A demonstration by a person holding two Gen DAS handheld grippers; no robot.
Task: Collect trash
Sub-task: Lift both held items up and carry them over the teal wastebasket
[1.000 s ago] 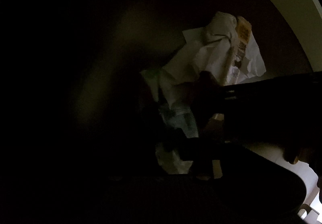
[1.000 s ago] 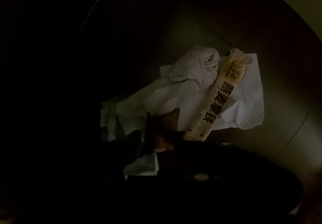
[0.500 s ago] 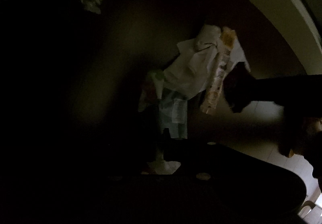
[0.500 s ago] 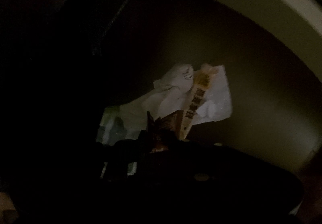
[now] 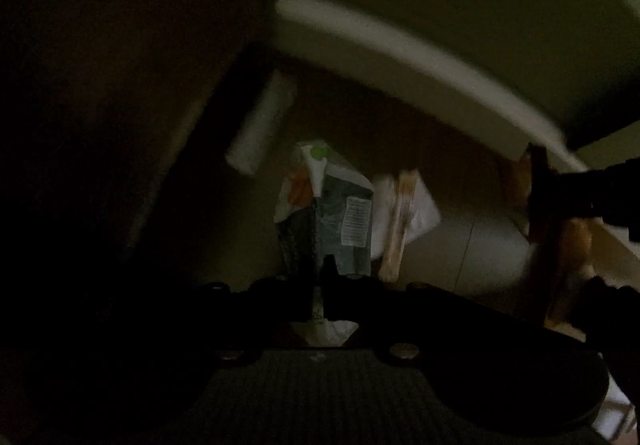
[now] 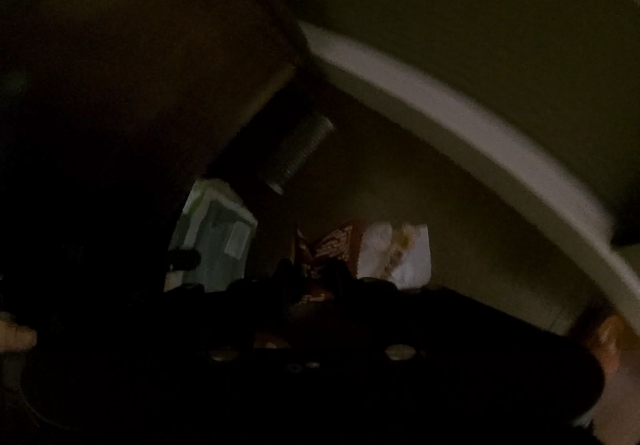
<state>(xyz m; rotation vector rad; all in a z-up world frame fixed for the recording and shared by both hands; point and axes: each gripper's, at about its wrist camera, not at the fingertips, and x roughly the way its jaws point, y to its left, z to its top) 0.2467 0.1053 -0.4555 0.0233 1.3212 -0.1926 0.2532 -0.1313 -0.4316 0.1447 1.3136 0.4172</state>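
I've got the left gripper (image 5: 319, 269) pinched on the green-grey wrapper (image 5: 328, 213); the right gripper (image 6: 310, 277) clamps a brown wrapper (image 6: 332, 245), both hanging lengthwise above the white paper (image 5: 420, 213).

Grey-teal wrapper (image 5: 326, 217) with green dot and barcode label, red-brown printed wrapper (image 6: 332, 245), white tissue (image 6: 394, 251)

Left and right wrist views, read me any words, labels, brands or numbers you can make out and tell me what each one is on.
None can be read in either view.
Grey-green wrapper: white barcode label, bars and print too blurred.
Tan stick wrapper: dark marks, blurred.
Red-brown wrapper: pale lettering, too dark and smeared.
White paper: no print visible.
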